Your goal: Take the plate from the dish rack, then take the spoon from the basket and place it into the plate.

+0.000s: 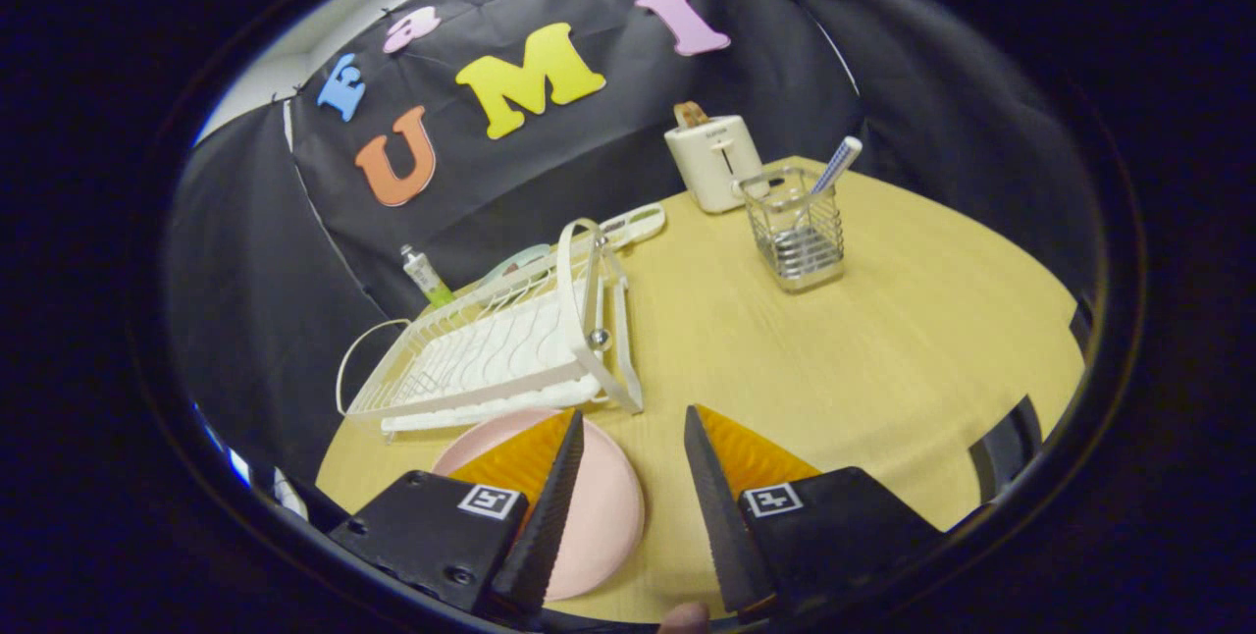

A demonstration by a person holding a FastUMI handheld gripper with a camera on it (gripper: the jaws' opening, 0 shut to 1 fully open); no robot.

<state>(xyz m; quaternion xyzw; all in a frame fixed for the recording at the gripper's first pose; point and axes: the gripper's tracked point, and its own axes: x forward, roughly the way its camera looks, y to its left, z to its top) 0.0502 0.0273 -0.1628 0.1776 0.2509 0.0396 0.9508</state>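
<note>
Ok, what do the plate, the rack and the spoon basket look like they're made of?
Plate: pink, matte, evenly coloured, likely plastic or melamine; ceramic is possible. Dish rack: thin white rods, looks like coated wire. Basket: bare shiny wire mesh, probably steel. The spoon handle in it looks white and patterned, material unclear. Gripper fingers are open, holding nothing.

The table [834,359] looks like pale, matt wood laminate with fine grain. At ten o'clock from the parted, empty gripper [633,428], the dish rack [491,349] is white coated wire; the pink plate [603,506] looks smooth and matt. At one o'clock, the basket [797,232] is shiny metal wire beside a glossy white plastic toaster [714,163].
</note>
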